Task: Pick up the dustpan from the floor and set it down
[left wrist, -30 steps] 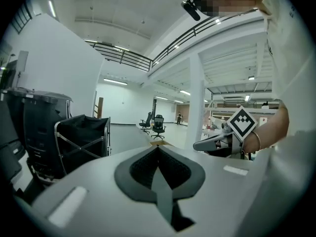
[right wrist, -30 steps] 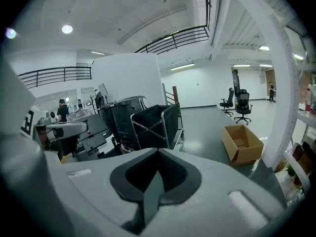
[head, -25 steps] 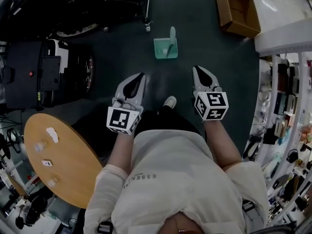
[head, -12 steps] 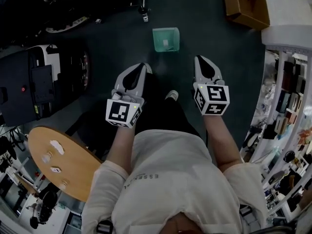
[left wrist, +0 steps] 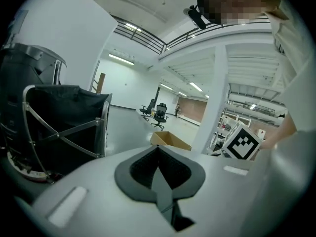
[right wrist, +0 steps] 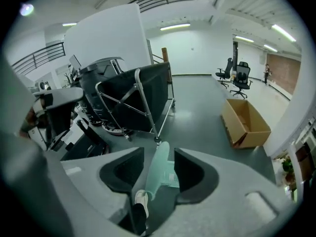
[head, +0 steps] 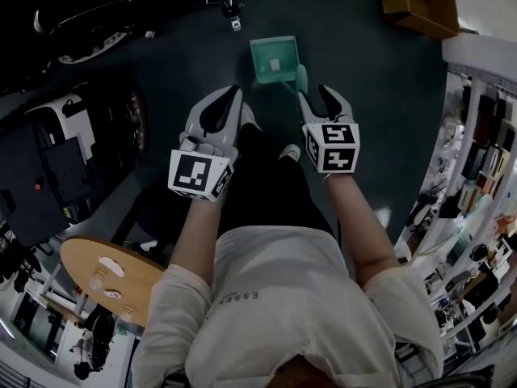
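Observation:
A pale green dustpan (head: pixel 273 55) stands on the dark floor with its handle (head: pixel 300 78) pointing up toward me. My right gripper (head: pixel 314 95) is just over it. Its jaws are opening and stand on either side of the handle without pressing on it. In the right gripper view the handle (right wrist: pixel 157 174) runs up the gap of the right gripper (right wrist: pixel 159 156), with the pan (right wrist: pixel 171 176) behind it. My left gripper (head: pixel 230 99) hovers to the left of the dustpan, apart from it. Seen in its own view, the left gripper (left wrist: pixel 159 151) is shut and holds nothing.
A cardboard box (head: pixel 416 2) lies on the floor at the far right, also seen as the box (right wrist: pixel 245 122). A black wheeled cart (right wrist: pixel 133 98) stands beyond the dustpan. Shelves (head: pixel 477 160) line the right side. A round wooden table (head: pixel 113 277) is behind me at left. My shoe (head: pixel 288 152) is below the right gripper.
Both grippers moved forward and down toward the dustpan. The right gripper's jaws went from shut to open and now straddle the handle.

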Demonstrator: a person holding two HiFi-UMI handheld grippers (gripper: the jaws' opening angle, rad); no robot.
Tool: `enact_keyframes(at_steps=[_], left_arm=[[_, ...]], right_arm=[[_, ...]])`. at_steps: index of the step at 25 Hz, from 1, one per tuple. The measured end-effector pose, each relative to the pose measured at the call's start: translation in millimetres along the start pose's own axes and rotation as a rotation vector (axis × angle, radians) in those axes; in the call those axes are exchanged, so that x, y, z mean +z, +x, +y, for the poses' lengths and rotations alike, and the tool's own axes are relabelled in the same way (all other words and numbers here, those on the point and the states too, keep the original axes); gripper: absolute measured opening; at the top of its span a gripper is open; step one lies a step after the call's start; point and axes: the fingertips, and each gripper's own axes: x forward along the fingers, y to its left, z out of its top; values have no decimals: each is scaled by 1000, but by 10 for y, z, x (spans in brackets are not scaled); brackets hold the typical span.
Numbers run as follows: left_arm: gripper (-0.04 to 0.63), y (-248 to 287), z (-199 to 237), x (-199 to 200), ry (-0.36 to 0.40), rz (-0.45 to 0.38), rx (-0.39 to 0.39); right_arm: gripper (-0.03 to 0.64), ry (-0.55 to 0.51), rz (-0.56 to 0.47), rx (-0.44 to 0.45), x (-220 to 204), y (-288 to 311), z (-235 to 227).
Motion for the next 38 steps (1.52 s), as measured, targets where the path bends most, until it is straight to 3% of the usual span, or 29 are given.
enact_keyframes(at_steps=[10,15,16,18,20,29,38], left_arm=[[17,267,317,-478,-57,62,24],[17,227,304,-643,-105,89,3],[17,206,304,-663,-121,88,3],[17,165,302,-674,-135,83,8],[17,136,288,-668,-130,84,5],[17,-49,86,-388,-94,57,-31],[17,-575,-525,214,13,-53,-43]], right_arm=[[198,-2,168,16,-325,916,-27],[191,108,228,28,-499,1093,-15],[170,120,234,24,-516,1102,-17],[0,102,230,-3,-501,1093,-42],[-3,71,231,-23,-475,1066,-67],[-6,73,203,-23,-334,398,5],[-8,67,48,-18,-91,-931,172]])
